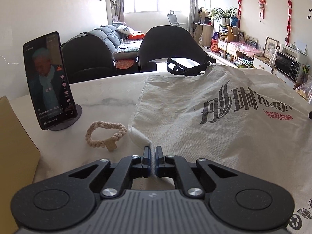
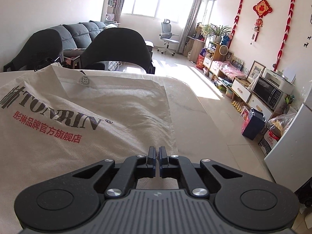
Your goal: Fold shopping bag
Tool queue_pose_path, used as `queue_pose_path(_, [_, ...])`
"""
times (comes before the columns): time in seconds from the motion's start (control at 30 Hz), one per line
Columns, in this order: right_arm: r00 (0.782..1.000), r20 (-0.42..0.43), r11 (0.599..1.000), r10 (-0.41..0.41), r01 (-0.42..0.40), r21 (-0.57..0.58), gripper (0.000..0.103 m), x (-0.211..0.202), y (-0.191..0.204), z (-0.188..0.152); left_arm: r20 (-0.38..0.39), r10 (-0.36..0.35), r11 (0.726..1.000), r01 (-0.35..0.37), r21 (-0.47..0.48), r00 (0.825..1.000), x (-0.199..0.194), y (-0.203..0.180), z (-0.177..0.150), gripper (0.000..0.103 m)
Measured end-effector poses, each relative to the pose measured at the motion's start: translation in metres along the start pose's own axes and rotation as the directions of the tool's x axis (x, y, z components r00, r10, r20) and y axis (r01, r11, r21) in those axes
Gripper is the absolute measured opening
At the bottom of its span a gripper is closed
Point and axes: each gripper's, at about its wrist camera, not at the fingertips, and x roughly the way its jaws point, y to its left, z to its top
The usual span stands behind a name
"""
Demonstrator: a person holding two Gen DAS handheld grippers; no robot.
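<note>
A white non-woven shopping bag [image 1: 214,117] with grey and red print lies flat on the pale marble table [image 1: 109,97]. Its black handles [image 1: 183,68] hang past the far edge. My left gripper [image 1: 153,152] is shut on the bag's near left corner, and a pinched ridge of white fabric shows between its pads. In the right wrist view the same bag [image 2: 78,136] fills the left half. My right gripper [image 2: 157,152] is shut at the bag's near right corner, where only a thin sliver of fabric shows between the jaws.
A phone [image 1: 48,80] stands on a round holder at the left, with a braided cord ring [image 1: 106,134] lying beside the bag. A brown paper item [image 1: 13,156] sits at the far left. Two dark chairs [image 1: 167,46] stand behind the table. To the right the table's edge [image 2: 224,140] drops to the floor.
</note>
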Motion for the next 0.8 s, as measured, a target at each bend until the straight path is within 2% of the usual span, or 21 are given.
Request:
queue_pose_path(0.13, [1.000,-0.002,1.000,-0.024,0.024,0.006,0.000,0.006,-0.005,0.004,-0.009,-0.003,1.000,0.003,-0.003,1.000,-0.005,0.000,-0.007,0.004])
queue_pose_path(0.2, [0.997,-0.006,0.997,-0.074,0.074,-0.001,0.000,0.010,-0.009,0.001,-0.012,0.016,1.000,-0.016,0.008,1.000,-0.007,-0.002,-0.011,0.004])
queue_pose_path(0.33, [0.998,-0.047,0.997,-0.034,0.037,0.065,0.003,0.014,-0.026,-0.001,-0.031,0.022,0.999,-0.021,0.048,0.999,-0.011,-0.004,-0.018,0.008])
queue_pose_path(0.4, [0.998,-0.059,0.995,-0.002,0.008,0.103,0.007,0.013,-0.034,-0.002,-0.042,0.016,0.998,-0.013,0.062,0.999,-0.012,-0.004,-0.019,0.019])
queue_pose_path(0.47, [0.997,-0.072,0.992,0.028,-0.019,0.124,0.013,0.010,-0.040,-0.001,-0.049,0.012,0.998,-0.008,0.068,0.999,-0.015,-0.002,-0.019,0.048])
queue_pose_path(0.5, [0.996,-0.077,0.991,0.038,-0.028,0.128,0.019,0.008,-0.042,-0.001,-0.050,0.007,0.998,-0.004,0.067,0.999,-0.016,0.000,-0.019,0.053])
queue_pose_path(0.63, [0.995,-0.089,0.994,0.044,-0.034,0.106,0.039,-0.006,-0.042,0.007,-0.050,-0.002,0.997,0.005,0.078,0.999,-0.026,0.004,-0.016,0.061])
queue_pose_path(0.8, [0.994,-0.095,0.996,0.051,-0.044,0.079,0.050,-0.023,-0.043,0.022,-0.008,-0.017,0.989,0.018,0.147,1.000,-0.048,-0.002,-0.005,0.069])
